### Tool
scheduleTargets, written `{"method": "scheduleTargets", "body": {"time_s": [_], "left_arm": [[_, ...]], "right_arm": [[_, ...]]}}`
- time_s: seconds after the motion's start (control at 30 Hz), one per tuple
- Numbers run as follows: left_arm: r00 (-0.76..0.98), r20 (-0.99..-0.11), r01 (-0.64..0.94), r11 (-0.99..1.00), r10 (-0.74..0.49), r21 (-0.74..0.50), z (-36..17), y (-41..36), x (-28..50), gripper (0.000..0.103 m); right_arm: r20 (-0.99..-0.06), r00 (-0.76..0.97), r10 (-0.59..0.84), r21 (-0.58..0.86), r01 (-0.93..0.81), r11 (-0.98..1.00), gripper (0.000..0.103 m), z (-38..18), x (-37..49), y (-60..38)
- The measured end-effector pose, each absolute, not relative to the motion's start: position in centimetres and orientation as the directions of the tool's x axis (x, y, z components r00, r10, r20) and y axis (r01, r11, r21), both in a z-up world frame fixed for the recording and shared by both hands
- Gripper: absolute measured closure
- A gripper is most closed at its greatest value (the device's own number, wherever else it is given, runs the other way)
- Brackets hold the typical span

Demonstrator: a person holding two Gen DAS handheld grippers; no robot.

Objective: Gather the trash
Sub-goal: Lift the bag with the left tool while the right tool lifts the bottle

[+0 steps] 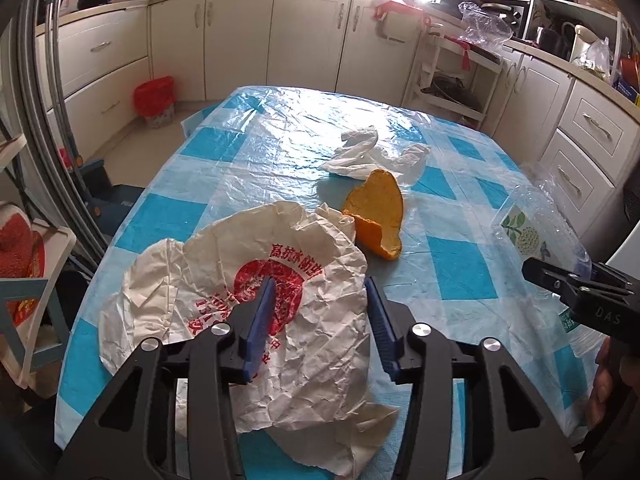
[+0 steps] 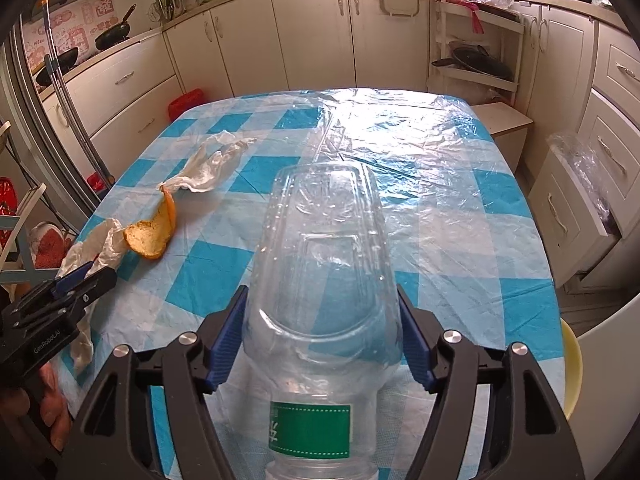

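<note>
- Holding your right gripper (image 2: 320,320) around the clear plastic container (image 2: 324,240), you have both blue pads against its sides; the container sits mouth-down over a clear bottle with a green label (image 2: 310,428), which lies along the gripper's line.
- Your left gripper (image 1: 320,292) hangs over the crumpled white paper wrapper with red print (image 1: 248,292), jaws apart. The wrapper lies under and between the fingers; whether the pads touch it you cannot tell from these views.
- The orange peel (image 1: 376,212) rests on the table just beyond the wrapper, near its far edge.
- A crumpled white tissue or plastic scrap (image 1: 360,152) lies just past the peel, further up the table.
- All of this sits on the table with the blue-and-white checked cloth under a clear plastic sheet (image 2: 440,200).
- A red-lined bin (image 1: 154,100) stands on the floor by the white cabinets (image 1: 240,40), well apart from the table's far left corner.
- Part of your hand (image 2: 52,420) shows under the left gripper's handle.
</note>
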State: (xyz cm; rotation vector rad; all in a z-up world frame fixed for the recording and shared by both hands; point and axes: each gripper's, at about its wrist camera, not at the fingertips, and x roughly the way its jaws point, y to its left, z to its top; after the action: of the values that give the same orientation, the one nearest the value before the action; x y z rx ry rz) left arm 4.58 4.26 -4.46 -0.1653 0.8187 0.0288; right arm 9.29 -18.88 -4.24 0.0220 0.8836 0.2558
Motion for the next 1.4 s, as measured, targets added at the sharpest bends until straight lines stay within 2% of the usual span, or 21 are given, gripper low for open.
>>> {"method": "scheduleTargets", "body": {"time_s": [0.1, 0.13, 0.2, 0.27, 0.43, 0.47, 0.53, 0.63, 0.7, 0.73, 0.83, 0.93, 1.2, 1.4], "left_arm": [[0.685, -0.726, -0.094, 0.981, -0.06, -0.169, -4.5, 4.7, 4.6, 0.059], [0.686, -0.725, -0.091, 0.981, -0.062, -0.171, -4.5, 4.7, 4.6, 0.061], [0.692, -0.719, -0.077, 0.982, -0.071, -0.171, -4.4, 4.6, 4.5, 0.074], [0.702, -0.708, -0.063, 0.982, -0.081, -0.176, -4.2, 4.5, 4.4, 0.079], [0.698, -0.712, -0.056, 0.986, -0.072, -0.155, -4.2, 4.1, 4.5, 0.077], [0.695, -0.716, -0.066, 0.987, -0.058, -0.144, -4.3, 4.0, 4.6, 0.072], [0.688, -0.724, -0.082, 0.986, -0.049, -0.145, -4.4, 4.2, 4.7, 0.063], [0.686, -0.726, -0.097, 0.981, -0.057, -0.168, -4.4, 4.7, 4.7, 0.061], [0.686, -0.725, -0.092, 0.981, -0.061, -0.17, -4.5, 4.6, 4.7, 0.061], [0.687, -0.724, -0.085, 0.982, -0.064, -0.168, -4.5, 4.5, 4.7, 0.065], [0.697, -0.714, -0.062, 0.985, -0.074, -0.163, -4.4, 4.3, 4.5, 0.079], [0.714, -0.693, -0.042, 0.982, -0.099, -0.183, -3.8, 4.2, 4.1, 0.083], [0.702, -0.705, -0.047, 0.982, -0.1, -0.185, -4.1, 4.4, 4.3, 0.083], [0.71, -0.675, -0.043, 0.945, -0.2, -0.325, -3.2, 6.0, 3.8, 0.084]], "right_arm": [[-0.761, 0.606, 0.233, 0.129, -0.21, 0.969, 0.037, -4.2, 9.4, -19.0], [-0.76, 0.606, 0.236, 0.132, -0.213, 0.968, 0.044, -4.2, 9.4, -19.1], [-0.753, 0.611, 0.245, 0.138, -0.217, 0.966, 0.046, -4.0, 9.3, -19.1], [-0.742, 0.624, 0.246, 0.135, -0.221, 0.966, 0.046, -3.7, 9.2, -19.0], [-0.757, 0.605, 0.248, 0.134, -0.228, 0.965, 0.044, -4.2, 9.5, -18.8], [-0.761, 0.601, 0.243, 0.13, -0.225, 0.966, 0.037, -4.3, 9.6, -18.7], [-0.759, 0.607, 0.235, 0.122, -0.221, 0.968, 0.033, -4.3, 9.6, -18.7], [-0.757, 0.608, 0.238, 0.125, -0.223, 0.967, 0.033, -4.3, 9.7, -18.7], [-0.759, 0.603, 0.245, 0.128, -0.23, 0.965, 0.042, -4.3, 9.7, -18.6], [-0.761, 0.603, 0.242, 0.125, -0.229, 0.965, 0.046, -4.3, 9.7, -18.6], [-0.747, 0.613, 0.258, 0.138, -0.238, 0.962, 0.046, -3.9, 9.5, -18.7], [-0.721, 0.64, 0.266, 0.14, -0.241, 0.96, 0.046, -3.2, 9.1, -18.8], [-0.748, 0.612, 0.256, 0.129, -0.245, 0.961, 0.046, -3.7, 9.1, -18.8], [-0.725, 0.632, 0.273, 0.148, -0.243, 0.959, 0.046, -2.9, 8.7, -19.5]]}}
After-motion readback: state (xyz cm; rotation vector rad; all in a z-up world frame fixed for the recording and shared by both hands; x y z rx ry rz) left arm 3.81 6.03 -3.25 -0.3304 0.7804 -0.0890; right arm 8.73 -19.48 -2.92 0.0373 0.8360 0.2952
